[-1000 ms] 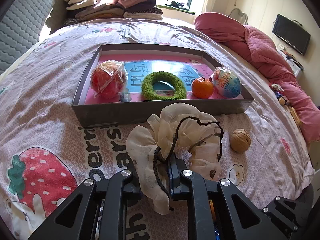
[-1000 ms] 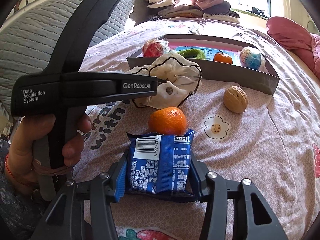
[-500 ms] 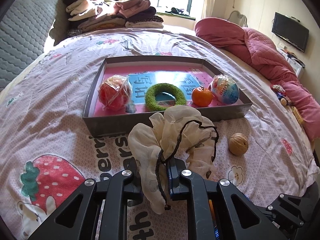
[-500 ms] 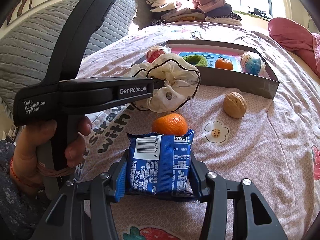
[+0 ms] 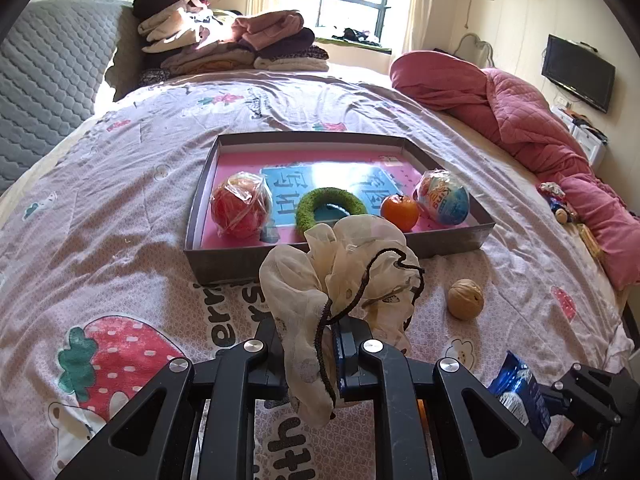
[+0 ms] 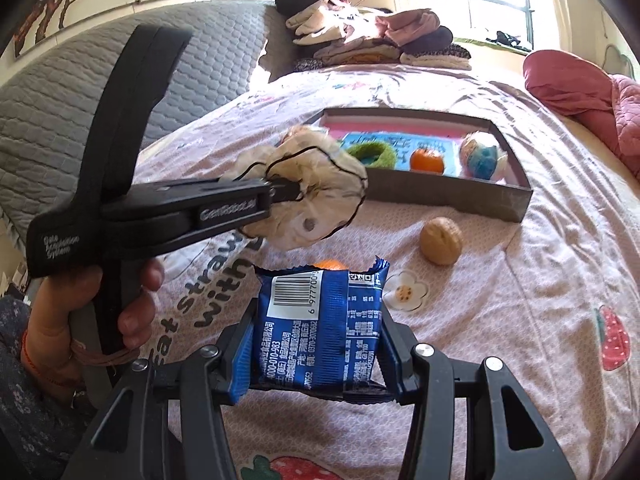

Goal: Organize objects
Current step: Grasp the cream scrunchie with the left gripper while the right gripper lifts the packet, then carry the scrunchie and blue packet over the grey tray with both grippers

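Note:
My left gripper (image 5: 310, 336) is shut on a cream fabric scrunchie with black trim (image 5: 340, 276), held above the bedsheet in front of the grey tray (image 5: 224, 266). The right wrist view shows that same left gripper (image 6: 286, 192) and scrunchie (image 6: 316, 200) from the side, in a person's hand (image 6: 80, 320). My right gripper (image 6: 320, 344) is shut on a blue snack packet (image 6: 320, 328), lifted off the bed. Behind the packet an orange (image 6: 330, 265) peeks out on the sheet. A walnut (image 5: 465, 299) lies on the sheet right of the scrunchie.
The tray holds a wrapped red ball (image 5: 239, 210), a green ring (image 5: 330, 207), an orange (image 5: 399, 212) and a wrapped blue ball (image 5: 442, 197). Folded clothes (image 5: 232, 44) are stacked at the bed's far end, and a pink quilt (image 5: 520, 120) lies along the right.
Both grippers have risen with their loads, and the tray and walnut look farther below. The packet now covers most of the orange on the sheet.

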`<control>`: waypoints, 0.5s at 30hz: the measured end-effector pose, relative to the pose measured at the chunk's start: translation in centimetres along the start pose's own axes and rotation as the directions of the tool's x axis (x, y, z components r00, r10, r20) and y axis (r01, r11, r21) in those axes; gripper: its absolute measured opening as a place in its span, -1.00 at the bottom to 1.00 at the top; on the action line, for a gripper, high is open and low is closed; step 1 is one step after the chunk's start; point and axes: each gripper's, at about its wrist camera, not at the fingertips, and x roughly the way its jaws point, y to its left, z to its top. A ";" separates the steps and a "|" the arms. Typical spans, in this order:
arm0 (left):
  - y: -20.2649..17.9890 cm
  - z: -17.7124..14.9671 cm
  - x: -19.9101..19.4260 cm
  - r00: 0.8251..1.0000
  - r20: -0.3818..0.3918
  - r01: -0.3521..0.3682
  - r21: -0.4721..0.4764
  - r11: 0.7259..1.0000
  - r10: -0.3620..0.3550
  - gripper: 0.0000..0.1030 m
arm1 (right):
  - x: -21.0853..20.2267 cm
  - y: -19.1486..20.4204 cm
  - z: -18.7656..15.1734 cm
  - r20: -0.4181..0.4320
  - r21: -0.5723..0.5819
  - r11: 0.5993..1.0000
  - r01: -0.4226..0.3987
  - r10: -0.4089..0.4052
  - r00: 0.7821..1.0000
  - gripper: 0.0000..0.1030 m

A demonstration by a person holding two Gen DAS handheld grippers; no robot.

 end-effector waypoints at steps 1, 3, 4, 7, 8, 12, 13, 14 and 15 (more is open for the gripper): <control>0.0 0.0 -0.1 1.000 0.004 0.001 -0.001 1.000 -0.001 -0.69 | -0.1 -0.1 0.1 0.006 0.001 1.000 0.002 -0.002 1.000 0.00; 0.0 0.1 -0.4 1.000 0.010 0.004 -0.002 1.000 -0.004 -0.69 | -0.4 -0.1 0.2 0.015 0.003 1.000 0.005 -0.005 1.000 0.00; 0.0 0.1 -0.5 1.000 0.012 0.005 -0.002 1.000 -0.005 -0.69 | -0.5 -0.2 0.2 0.019 0.001 1.000 0.007 -0.007 1.000 0.00; 0.0 0.2 -0.9 1.000 0.024 0.007 -0.005 1.000 -0.007 -0.69 | -0.8 -0.3 0.3 0.031 0.003 1.000 0.009 -0.009 0.999 0.00; 0.0 0.3 -1.1 1.000 0.029 0.009 -0.007 1.000 -0.009 -0.69 | -0.9 -0.4 0.3 0.036 0.002 1.000 0.010 -0.011 0.999 0.00; 0.1 0.5 -1.7 0.999 0.046 0.020 -0.013 1.000 -0.020 -0.69 | -1.4 -0.5 0.7 0.059 0.002 1.000 0.019 -0.019 0.998 0.00; 0.0 0.6 -1.8 0.999 0.048 0.021 -0.013 1.000 -0.020 -0.69 | -1.5 -0.6 0.9 0.061 0.001 1.000 0.018 -0.018 0.998 0.00; 0.0 0.7 -2.0 0.998 0.053 0.018 -0.014 1.000 -0.017 -0.69 | -1.6 -0.7 1.2 0.067 0.003 1.000 0.019 -0.019 0.998 0.00; 0.0 0.7 -2.1 0.998 0.056 0.016 -0.016 1.000 -0.015 -0.69 | -1.7 -1.0 1.5 0.075 0.003 1.000 0.022 -0.022 0.997 0.00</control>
